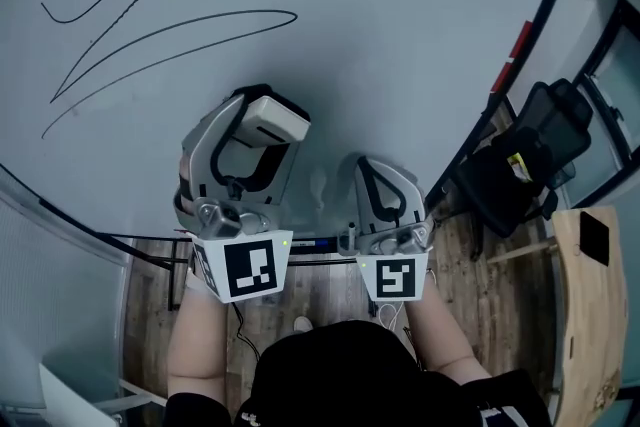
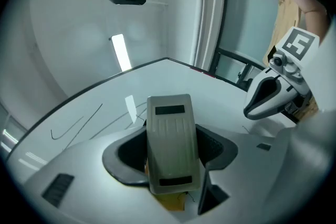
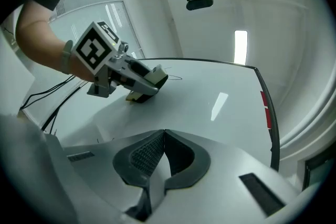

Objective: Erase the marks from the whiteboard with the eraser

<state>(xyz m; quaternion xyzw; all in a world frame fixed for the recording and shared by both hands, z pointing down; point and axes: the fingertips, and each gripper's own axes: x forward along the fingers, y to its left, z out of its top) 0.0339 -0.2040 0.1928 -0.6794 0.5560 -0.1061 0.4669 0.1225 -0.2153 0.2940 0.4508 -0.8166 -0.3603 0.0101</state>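
The person stands in front of the whiteboard (image 1: 400, 25) with a gripper in each hand. The left gripper (image 1: 262, 127) grips the eraser (image 2: 170, 144): its two dark jaws press on the long sides of the grey block, and the block stands out forward between them. Under the block a yellow part (image 2: 170, 201) shows, maybe the felt, but I cannot see it well.

From the right gripper view, the eraser is at the board surface, in the lower middle area of the board. It seems to touch the board, but from this angle I am not sure.

The marks (image 1: 170, 30) are thin black lines, a long narrow loop and a tick shape. They are in the upper left part of the board, well apart from the eraser.

The right gripper (image 3: 164, 147) is closed with nothing inside; its jaws meet in the middle. It hangs just beside the left one, lower and closer to the board's bottom edge. The board in front of it is white and clean.

Each gripper carries a marker cube (image 1: 248, 267) at the back. A black chair (image 1: 530, 155) stands to the right of the board, near its dark frame. Below the grippers is a wooden floor (image 1: 320, 290).
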